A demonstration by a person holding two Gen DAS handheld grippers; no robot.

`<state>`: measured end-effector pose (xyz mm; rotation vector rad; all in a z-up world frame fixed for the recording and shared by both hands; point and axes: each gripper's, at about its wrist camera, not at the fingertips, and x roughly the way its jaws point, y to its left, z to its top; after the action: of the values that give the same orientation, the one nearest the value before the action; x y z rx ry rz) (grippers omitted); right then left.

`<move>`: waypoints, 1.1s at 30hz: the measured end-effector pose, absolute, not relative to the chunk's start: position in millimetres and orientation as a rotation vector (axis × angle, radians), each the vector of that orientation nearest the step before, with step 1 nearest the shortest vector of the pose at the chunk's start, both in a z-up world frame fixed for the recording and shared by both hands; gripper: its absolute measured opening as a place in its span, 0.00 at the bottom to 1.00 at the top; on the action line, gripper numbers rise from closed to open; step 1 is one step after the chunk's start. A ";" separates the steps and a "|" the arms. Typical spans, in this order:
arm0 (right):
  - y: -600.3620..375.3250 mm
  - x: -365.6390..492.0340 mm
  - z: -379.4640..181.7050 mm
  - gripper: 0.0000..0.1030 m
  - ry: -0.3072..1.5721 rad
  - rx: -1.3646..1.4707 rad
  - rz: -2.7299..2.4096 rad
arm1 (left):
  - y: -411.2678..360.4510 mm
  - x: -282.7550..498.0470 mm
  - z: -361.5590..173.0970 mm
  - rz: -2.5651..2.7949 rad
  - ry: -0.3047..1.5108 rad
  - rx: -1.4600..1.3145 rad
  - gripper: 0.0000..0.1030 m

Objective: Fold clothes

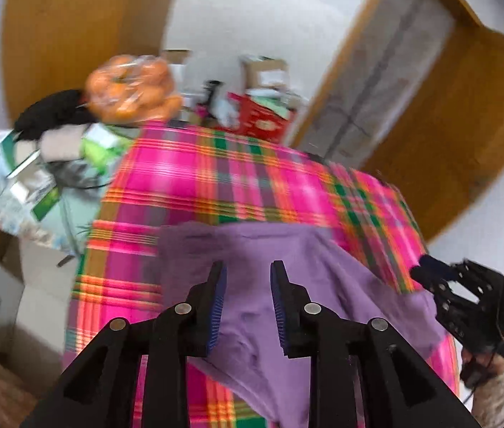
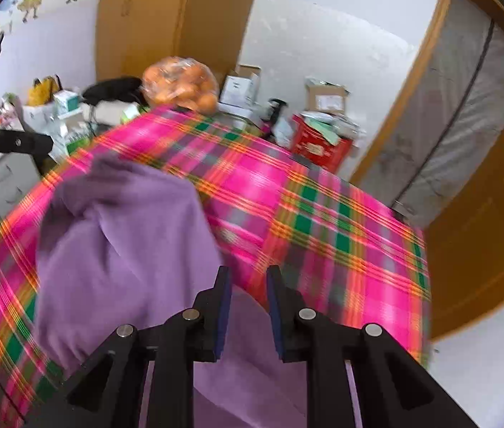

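A purple garment lies bunched on the pink plaid tablecloth, near the table's front edge. My left gripper hovers above it, open, with a clear gap between its blue pads and no cloth pinched. In the right wrist view the same garment is heaped to the left of my right gripper. That gripper is open too, over the garment's lower part and the plaid cloth. The right gripper also shows at the right edge of the left wrist view, held by a hand in a knitted sleeve.
A bag of oranges, a red box, cardboard boxes and small clutter crowd the table's far end. White drawers stand at the left. An open wooden door and a wrapped mattress are at the right.
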<state>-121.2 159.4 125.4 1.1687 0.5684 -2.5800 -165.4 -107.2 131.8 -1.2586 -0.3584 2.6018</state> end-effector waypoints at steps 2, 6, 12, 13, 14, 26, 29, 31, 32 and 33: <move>179.0 -111.4 128.8 0.20 0.586 1.193 -2.581 | -84.5 -164.8 133.6 2.550 -0.292 -1.278 0.25; 216.0 -93.1 124.4 0.27 0.614 1.280 -2.554 | -36.8 -170.1 123.4 2.392 -0.190 -1.362 0.31; 257.4 -72.5 88.5 0.33 0.544 1.396 -2.493 | 26.4 -185.6 85.9 2.169 -0.142 -1.517 0.31; 262.6 -70.0 81.8 0.33 0.527 1.412 -2.483 | 30.6 -190.6 78.6 2.154 -0.169 -1.546 0.31; 267.5 -67.7 75.5 0.33 0.510 1.423 -2.473 | 33.2 -195.1 71.4 2.141 -0.205 -1.574 0.31; 280.9 -62.6 41.2 0.41 0.426 1.425 -2.354 | 52.0 -215.3 45.3 2.096 -0.273 -1.680 0.31; 276.2 -57.2 34.1 0.41 0.466 1.437 -2.328 | 52.3 -221.5 37.6 2.075 -0.311 -1.718 0.31; 273.1 -53.4 29.6 0.41 0.493 1.444 -2.314 | 51.4 -224.6 35.4 2.071 -0.334 -1.725 0.31; 272.1 -51.9 28.0 0.41 0.505 1.445 -2.314 | 50.5 -225.3 35.0 2.076 -0.340 -1.724 0.33; 270.9 -51.1 26.7 0.41 0.522 1.444 -2.318 | 49.5 -225.9 34.6 2.081 -0.345 -1.722 0.33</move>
<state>-51.1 270.9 26.7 1.4439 0.5215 -2.3182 -225.9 49.5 34.6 -1.7224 -0.3447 2.0807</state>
